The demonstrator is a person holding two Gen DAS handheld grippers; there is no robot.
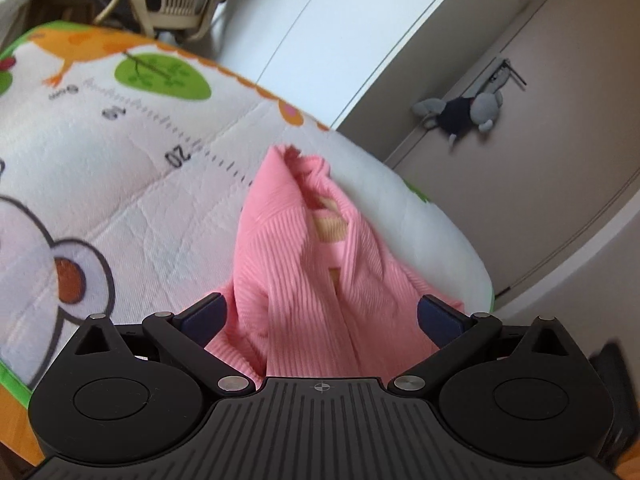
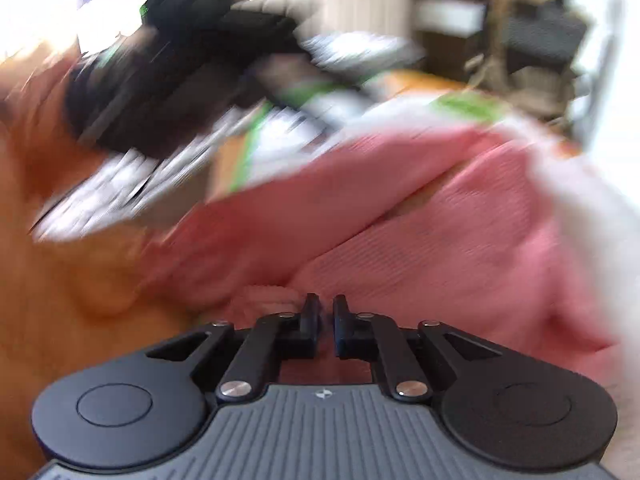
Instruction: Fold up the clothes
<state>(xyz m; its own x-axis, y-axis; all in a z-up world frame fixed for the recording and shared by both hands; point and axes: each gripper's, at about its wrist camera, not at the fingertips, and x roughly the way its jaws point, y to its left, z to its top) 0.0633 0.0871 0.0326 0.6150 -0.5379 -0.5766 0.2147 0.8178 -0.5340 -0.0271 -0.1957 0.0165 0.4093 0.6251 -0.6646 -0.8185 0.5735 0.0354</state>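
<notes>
Pink top (image 1: 288,248) at frame centre in the left view, bunched into upright ribbed folds on the mat (image 1: 120,184), a paler lining showing through a gap near the middle. Not flat, not folded square; creases running up toward the top edge of the cloth.

Left gripper (image 1: 320,316) spread wide at lower centre, blue pads either side of the bunched cloth, gripping nothing.

Right gripper (image 2: 326,312) at lower centre of its own view, drawn nearly together with a thin gap left; a puckered bit of pink knit just at the tips, to the left. Whether pinched or only close by: cannot tell, too blurred. Heavy smear across the whole right view, suggesting a quick swing. Top (image 2: 400,232) filling the middle and right of that frame, mat (image 2: 280,128) and wooden floor (image 2: 60,280) beyond, at the left.

Judgement on doing this well: take one layer at an edge or corner, not a thick fistful from the middle. Keep both grips level and apart so the knit hangs taut. Lower slowly onto the mat, smoothing ridges before any crease is set. Ribbed knit likely stretchy and slippery, so firm bite, gentle pull.
</notes>
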